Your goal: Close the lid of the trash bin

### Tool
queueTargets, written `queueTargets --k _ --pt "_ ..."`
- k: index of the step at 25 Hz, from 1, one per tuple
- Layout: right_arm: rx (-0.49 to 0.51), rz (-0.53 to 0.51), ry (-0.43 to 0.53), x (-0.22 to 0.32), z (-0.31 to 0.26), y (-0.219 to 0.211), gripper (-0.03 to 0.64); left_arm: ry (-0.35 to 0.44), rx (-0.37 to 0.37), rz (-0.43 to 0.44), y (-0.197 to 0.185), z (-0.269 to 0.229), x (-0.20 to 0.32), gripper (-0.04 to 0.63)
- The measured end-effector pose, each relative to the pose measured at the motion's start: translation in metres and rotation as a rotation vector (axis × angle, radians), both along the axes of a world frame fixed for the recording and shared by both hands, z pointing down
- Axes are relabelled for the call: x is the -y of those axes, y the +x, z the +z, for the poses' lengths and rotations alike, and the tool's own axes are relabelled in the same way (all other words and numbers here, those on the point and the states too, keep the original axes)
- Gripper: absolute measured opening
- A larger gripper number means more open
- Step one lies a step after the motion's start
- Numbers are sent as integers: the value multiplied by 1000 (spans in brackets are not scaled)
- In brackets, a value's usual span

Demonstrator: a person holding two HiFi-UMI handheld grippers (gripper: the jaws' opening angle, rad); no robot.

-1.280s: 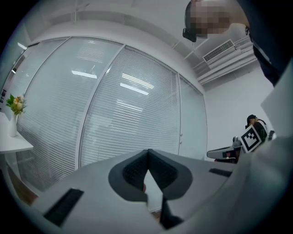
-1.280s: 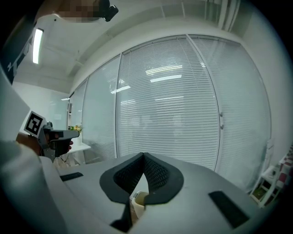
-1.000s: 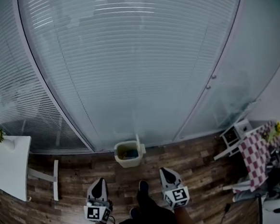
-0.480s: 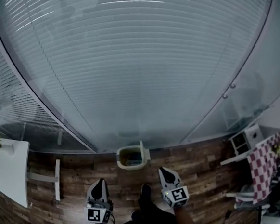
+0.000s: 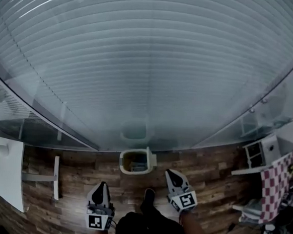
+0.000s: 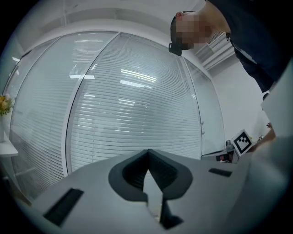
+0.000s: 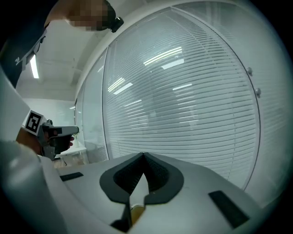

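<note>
Standing on the wood floor (image 5: 76, 176), hard against the foot of a glass wall with blinds (image 5: 150, 74), the trash bin (image 5: 133, 162) had its mouth facing up. Its lid (image 5: 151, 157) was raised, nearly upright along the bin's right-hand edge. Something dark lay inside, too small to identify. The bin looked roughly rectangular, with its longer side seeming to run left to right along the wall.

The bin lay ahead of the person and between the two tools, on the floor beyond their tips. The left hand-held gripper (image 5: 100, 187) was back and to the left of the bin, pointing forward. The right hand-held gripper (image 5: 172, 175) was back and to the right, angled slightly inward, and was the nearer of the two to the raised lid. Neither touched the bin.

Each gripper's own view showed its jaws pressed together at the tips with nothing between them, and only blinds beyond; the bin was out of sight there.

Judging by how the lid stood, closing it would probably mean tipping it leftward and down over the opening, a push best suited to the right tool.
</note>
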State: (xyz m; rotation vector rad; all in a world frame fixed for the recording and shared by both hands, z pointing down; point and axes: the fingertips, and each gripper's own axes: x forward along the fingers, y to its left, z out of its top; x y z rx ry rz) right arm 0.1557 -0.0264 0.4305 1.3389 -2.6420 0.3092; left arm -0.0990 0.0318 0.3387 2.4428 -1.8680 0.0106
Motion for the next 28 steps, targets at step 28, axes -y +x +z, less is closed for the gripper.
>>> queueTargets --k 28 --pt "-156 -115 -292 45 274 -33 3 -169 -55 1 -51 173 39 5"
